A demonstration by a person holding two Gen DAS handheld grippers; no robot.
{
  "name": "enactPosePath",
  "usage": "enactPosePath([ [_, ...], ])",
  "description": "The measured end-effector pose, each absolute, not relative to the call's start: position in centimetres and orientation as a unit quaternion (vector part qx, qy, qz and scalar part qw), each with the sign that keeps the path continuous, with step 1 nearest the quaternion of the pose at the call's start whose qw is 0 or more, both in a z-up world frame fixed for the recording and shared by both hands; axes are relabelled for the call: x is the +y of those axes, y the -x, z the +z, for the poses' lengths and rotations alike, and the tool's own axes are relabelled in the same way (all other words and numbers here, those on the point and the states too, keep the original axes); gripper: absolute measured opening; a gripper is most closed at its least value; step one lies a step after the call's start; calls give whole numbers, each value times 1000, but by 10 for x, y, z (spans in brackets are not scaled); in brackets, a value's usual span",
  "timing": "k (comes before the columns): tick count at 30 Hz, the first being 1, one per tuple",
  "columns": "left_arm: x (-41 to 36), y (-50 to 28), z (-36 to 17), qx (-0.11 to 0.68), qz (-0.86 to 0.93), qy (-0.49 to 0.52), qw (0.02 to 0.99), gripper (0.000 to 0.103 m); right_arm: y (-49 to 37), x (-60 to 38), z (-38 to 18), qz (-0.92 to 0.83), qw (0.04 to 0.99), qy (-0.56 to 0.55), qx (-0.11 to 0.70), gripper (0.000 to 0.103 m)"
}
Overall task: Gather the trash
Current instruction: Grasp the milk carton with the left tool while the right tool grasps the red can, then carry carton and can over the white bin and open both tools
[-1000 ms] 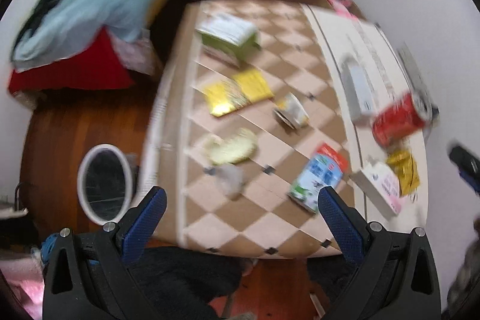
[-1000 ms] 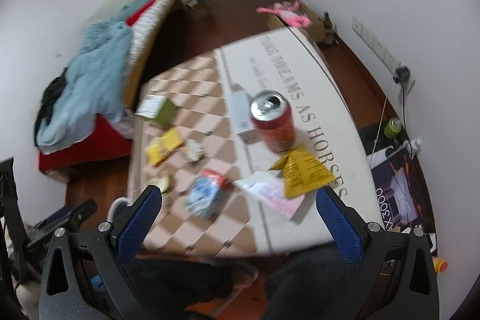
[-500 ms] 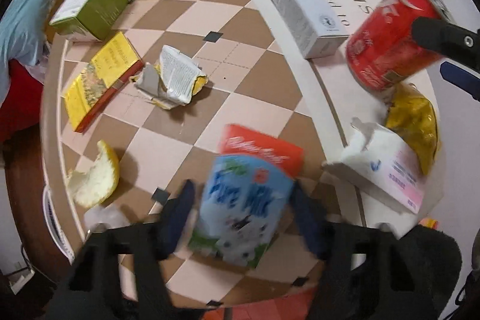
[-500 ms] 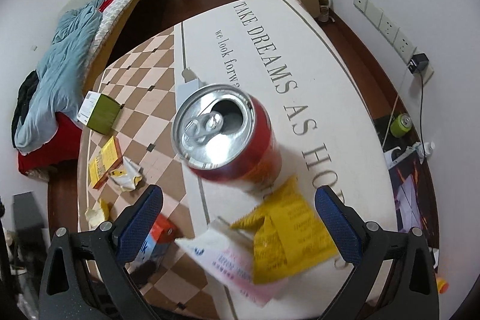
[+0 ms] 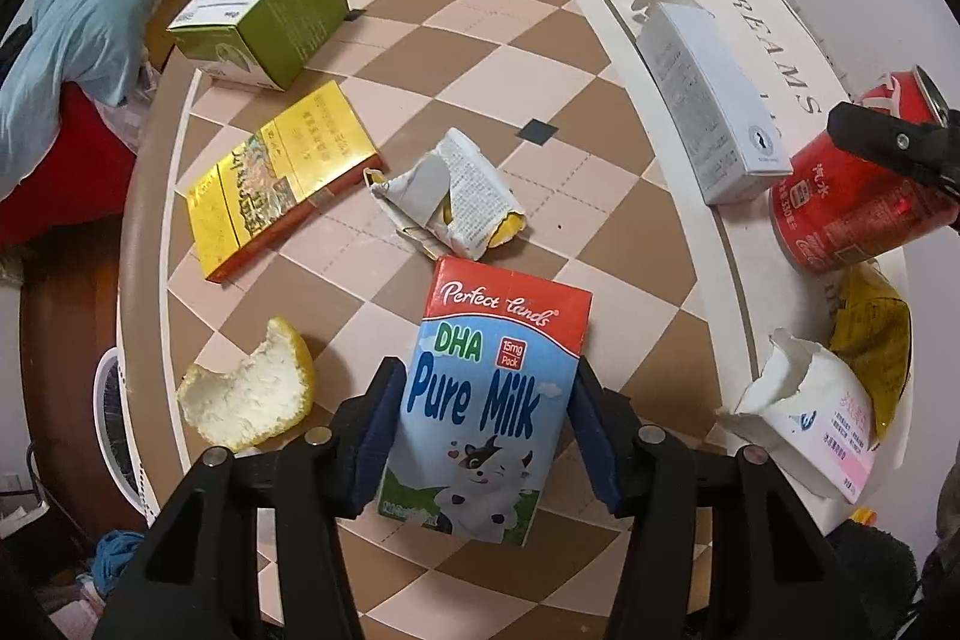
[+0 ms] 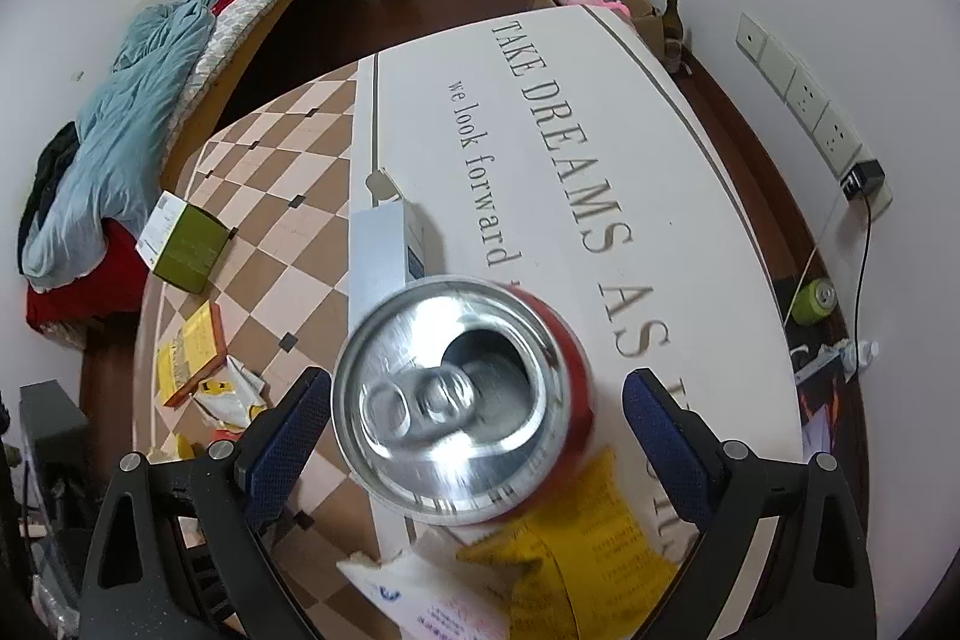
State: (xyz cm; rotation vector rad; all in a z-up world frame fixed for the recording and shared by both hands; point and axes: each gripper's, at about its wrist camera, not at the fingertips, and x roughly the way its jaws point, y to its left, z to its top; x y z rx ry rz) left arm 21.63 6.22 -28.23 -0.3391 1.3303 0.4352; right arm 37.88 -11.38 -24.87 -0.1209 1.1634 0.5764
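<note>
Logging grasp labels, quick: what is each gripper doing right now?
Left gripper: jaws have just been closing, pads pressing on the milk carton.
Right gripper: open, jaws just been closing around the red can, gaps both sides.

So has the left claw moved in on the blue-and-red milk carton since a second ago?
Yes. The left claw has dropped toward the checkered tabletop and now straddles the blue-and-red milk carton, its jaws having just been closing against the carton's sides.
</note>
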Motion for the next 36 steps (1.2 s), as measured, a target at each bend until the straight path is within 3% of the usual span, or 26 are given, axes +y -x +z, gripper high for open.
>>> enactPosePath([
  [2,59,-213,-274,603,203,152,756,50,-380,-110,-252,261,795,66,544,76],
  [11,54,-197,-210,531,232,130,805,50,-369,-111,-231,261,807,74,525,74],
  [26,141,-70,-75,376,327,161,852,49,-265,-72,-105,346,818,59,455,74],
  [30,184,-10,-66,362,372,182,835,49,-216,-23,-79,401,800,61,442,74],
  [36,251,72,-99,377,435,230,785,49,-139,75,-86,474,753,86,449,73],
])
